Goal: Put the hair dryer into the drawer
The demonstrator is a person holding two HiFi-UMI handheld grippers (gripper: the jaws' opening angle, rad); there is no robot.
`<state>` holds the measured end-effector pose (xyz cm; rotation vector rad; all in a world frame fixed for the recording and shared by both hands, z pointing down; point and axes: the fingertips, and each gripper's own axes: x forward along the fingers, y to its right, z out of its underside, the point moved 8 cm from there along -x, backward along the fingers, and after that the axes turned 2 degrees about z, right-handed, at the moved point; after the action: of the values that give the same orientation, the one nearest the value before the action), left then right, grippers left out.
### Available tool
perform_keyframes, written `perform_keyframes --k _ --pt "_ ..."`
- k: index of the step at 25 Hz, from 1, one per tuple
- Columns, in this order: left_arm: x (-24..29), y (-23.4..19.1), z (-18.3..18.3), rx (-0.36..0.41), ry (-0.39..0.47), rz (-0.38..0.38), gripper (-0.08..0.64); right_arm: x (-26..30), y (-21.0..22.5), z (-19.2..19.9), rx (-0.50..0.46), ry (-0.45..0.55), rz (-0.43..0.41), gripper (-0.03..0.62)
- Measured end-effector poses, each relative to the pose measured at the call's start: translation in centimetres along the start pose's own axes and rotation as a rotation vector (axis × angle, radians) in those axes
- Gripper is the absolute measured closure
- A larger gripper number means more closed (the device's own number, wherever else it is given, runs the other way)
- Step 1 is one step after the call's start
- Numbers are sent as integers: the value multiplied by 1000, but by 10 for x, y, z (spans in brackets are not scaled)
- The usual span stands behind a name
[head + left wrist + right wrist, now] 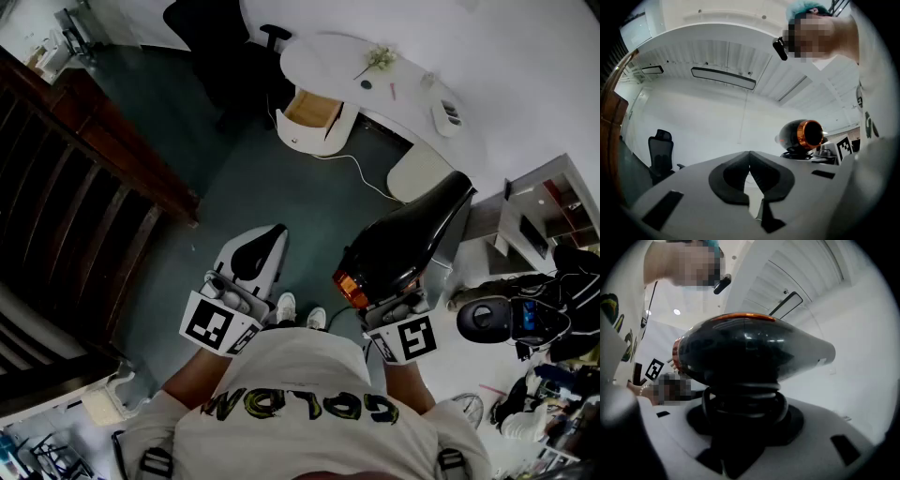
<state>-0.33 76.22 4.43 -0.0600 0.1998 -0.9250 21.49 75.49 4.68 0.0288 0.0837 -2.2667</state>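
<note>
A black hair dryer point(405, 242) with an orange ring at its rear stands up from my right gripper point(392, 292), which is shut on its handle; the cord is wound round the handle point(743, 401). In the right gripper view the dryer body point(750, 352) fills the middle. My left gripper point(274, 234) is held beside it, shut with nothing between its pads point(743, 180); the dryer point(801, 133) shows off to its right. Far ahead on the floor, an open drawer point(314, 110) with a light wooden inside sticks out of a white rounded unit.
A white curved desk point(375, 70) with small items stands over the drawer. A black office chair point(211, 42) is behind it to the left. Dark wooden railing point(94, 187) runs along the left. A white cable point(361, 173) lies on the floor. Shelves point(544, 216) and clutter fill the right.
</note>
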Motion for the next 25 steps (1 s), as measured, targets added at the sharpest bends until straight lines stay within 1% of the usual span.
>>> perform_keyframes --k 5,10,15,19,25 --pt "-12 -18 4 11 -4 -8 549 15 -8 4 30 -6 14 354" --pt "-8 -30 2 2 -3 -14 549 28 -4 6 11 -18 19 354" --pt "2 -42 5 -2 -3 -21 549 42 3 13 22 -21 17 354" --pt "26 -57 8 1 1 -30 548 63 25 17 15 -23 13 354" --pt "86 -87 9 8 -3 -38 549 106 75 18 8 -15 5 354"
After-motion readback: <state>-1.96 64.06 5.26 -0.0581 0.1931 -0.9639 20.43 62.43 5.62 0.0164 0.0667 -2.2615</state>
